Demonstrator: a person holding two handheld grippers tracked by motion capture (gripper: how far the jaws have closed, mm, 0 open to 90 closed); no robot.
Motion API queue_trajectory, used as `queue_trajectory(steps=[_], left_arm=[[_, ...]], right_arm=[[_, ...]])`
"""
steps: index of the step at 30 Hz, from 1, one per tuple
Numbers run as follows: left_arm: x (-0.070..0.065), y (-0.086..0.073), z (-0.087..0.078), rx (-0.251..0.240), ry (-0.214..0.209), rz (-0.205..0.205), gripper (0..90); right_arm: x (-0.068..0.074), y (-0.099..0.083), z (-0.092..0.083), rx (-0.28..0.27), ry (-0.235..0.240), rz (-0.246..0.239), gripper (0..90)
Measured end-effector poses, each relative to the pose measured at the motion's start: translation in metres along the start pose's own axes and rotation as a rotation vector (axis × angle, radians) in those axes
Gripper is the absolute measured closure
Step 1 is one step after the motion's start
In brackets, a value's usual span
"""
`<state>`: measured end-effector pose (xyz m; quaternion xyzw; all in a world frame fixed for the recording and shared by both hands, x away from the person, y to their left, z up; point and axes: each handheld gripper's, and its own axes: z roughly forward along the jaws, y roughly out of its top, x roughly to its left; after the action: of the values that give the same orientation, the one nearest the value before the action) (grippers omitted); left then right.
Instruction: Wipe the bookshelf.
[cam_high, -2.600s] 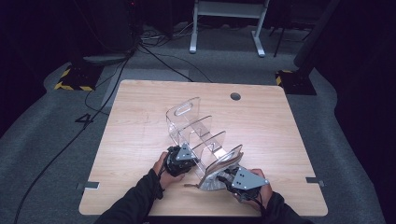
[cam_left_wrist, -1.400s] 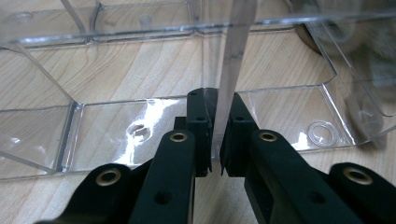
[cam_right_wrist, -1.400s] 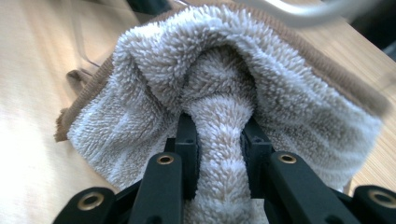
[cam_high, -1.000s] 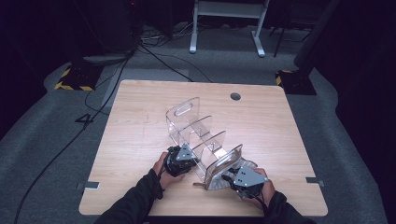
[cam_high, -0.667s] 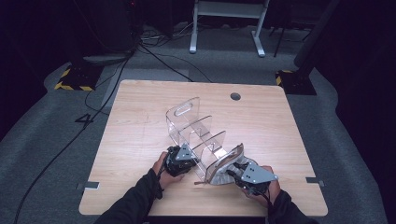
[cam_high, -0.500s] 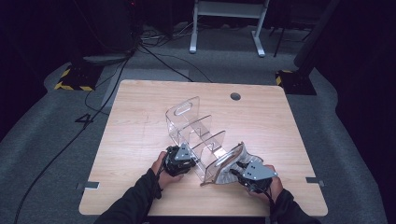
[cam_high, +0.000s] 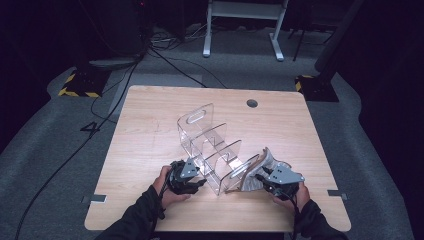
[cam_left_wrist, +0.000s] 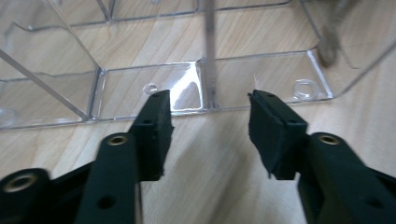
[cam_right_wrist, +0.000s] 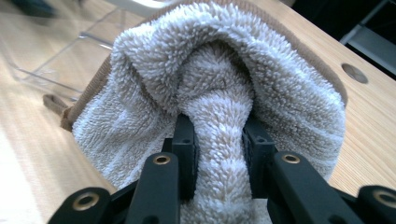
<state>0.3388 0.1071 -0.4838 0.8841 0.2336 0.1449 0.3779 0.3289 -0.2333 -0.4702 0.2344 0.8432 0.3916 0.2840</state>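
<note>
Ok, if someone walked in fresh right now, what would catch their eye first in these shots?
Probably the clear acrylic rack with its upright dividers, standing mid-table on the wooden table. Next, the fluffy pale towel bunched at the rack's near right end, a fold of it pinched in the right gripper. The left gripper sits at the rack's near left edge, jaws just opened with nothing between them.

1. A clear divider rack (cam_high: 212, 147) stands near the middle of the table (cam_high: 150, 125).
2. A towel (cam_high: 255, 172) lies against the rack's near right end.
3. A cable hole (cam_high: 252, 103) sits behind the rack.
</note>
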Motion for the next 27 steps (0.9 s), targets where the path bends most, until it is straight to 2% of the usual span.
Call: queue_trajectory(steps=[4,6,8,11,16,19,20,21,22,23,24,27], left_arm=[[-0.015,0.005,-0.008,-0.037,-0.044,-0.005,39.1],[-0.024,0.008,-0.007,-0.036,-0.061,0.015,38.2],[-0.036,0.012,-0.003,-0.037,-0.093,0.041,38.1],[-0.043,0.016,0.005,-0.035,-0.133,0.06,40.6],[-0.054,0.023,0.024,-0.043,-0.144,0.035,44.9],[-0.054,0.025,0.031,-0.051,-0.135,0.021,51.8],[-0.053,0.024,0.033,-0.049,-0.137,0.023,57.5],[-0.052,0.023,0.034,-0.057,-0.12,0.038,65.3],[-0.05,0.023,0.035,-0.063,-0.129,0.043,72.0],[-0.048,0.022,0.035,-0.066,-0.154,0.044,74.1],[-0.048,0.022,0.035,-0.065,-0.148,0.063,80.5],[-0.046,0.02,0.032,-0.058,-0.146,0.068,81.6]], right_arm=[[-0.008,-0.002,0.001,0.013,-0.015,0.027,71.8],[-0.01,-0.003,0.002,0.02,-0.02,0.033,71.7],[-0.012,-0.003,0.002,0.024,-0.028,0.033,71.7],[-0.014,-0.003,0.002,0.028,-0.031,0.033,72.1],[-0.016,-0.003,-0.001,0.021,-0.026,0.043,72.3],[-0.015,-0.003,-0.001,0.019,-0.025,0.039,72.3],[-0.015,-0.003,-0.001,0.017,-0.023,0.04,72.3],[-0.015,-0.003,-0.001,0.015,-0.02,0.044,72.3],[-0.015,-0.003,-0.002,0.014,-0.022,0.043,72.3],[-0.015,-0.002,-0.003,0.014,-0.024,0.041,72.3],[-0.015,-0.002,-0.004,0.006,-0.025,0.038,72.3],[-0.015,0.001,-0.008,-0.011,-0.029,0.037,72.4]])
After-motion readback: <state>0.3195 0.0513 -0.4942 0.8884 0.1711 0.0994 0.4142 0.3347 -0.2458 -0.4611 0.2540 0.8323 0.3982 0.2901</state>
